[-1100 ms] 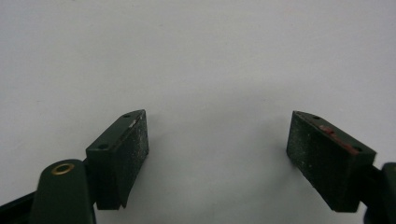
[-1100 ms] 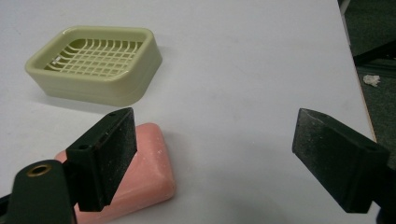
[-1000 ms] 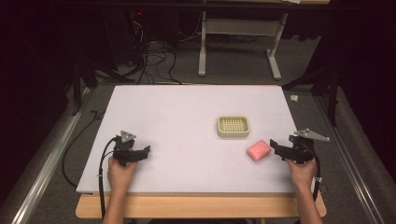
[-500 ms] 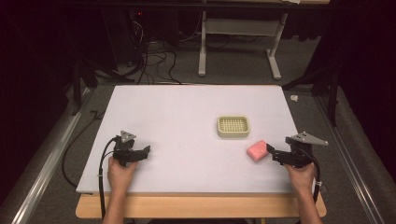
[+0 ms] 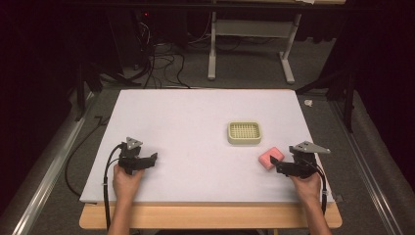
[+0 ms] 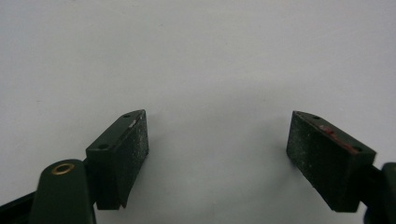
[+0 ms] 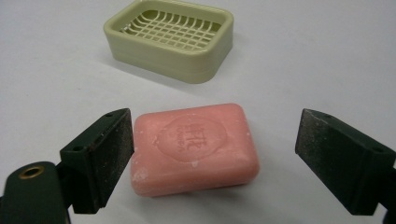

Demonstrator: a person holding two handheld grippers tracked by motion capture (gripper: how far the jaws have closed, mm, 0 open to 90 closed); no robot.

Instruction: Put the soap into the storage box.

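A pink bar of soap [image 5: 270, 157] [image 7: 194, 147] lies flat on the white table, just in front of a pale green soap dish [image 5: 244, 132] [image 7: 170, 37] with a grid bottom. My right gripper [image 5: 277, 166] [image 7: 212, 161] is open, its jaws standing either side of the soap, the left one close to it, neither closed on it. My left gripper [image 5: 152, 159] [image 6: 217, 156] rests open near the table's front left, with bare table between its jaws.
The white table top [image 5: 195, 112] stretches wide between the two grippers. A wooden front edge [image 5: 210, 215] runs below the hands. Cables [image 5: 161, 63] and a metal stand [image 5: 249, 49] sit on the floor beyond the far edge.
My right gripper has dropped back toward the front edge and turned so its open jaws now straddle the soap. The left gripper and the soap have stayed put.
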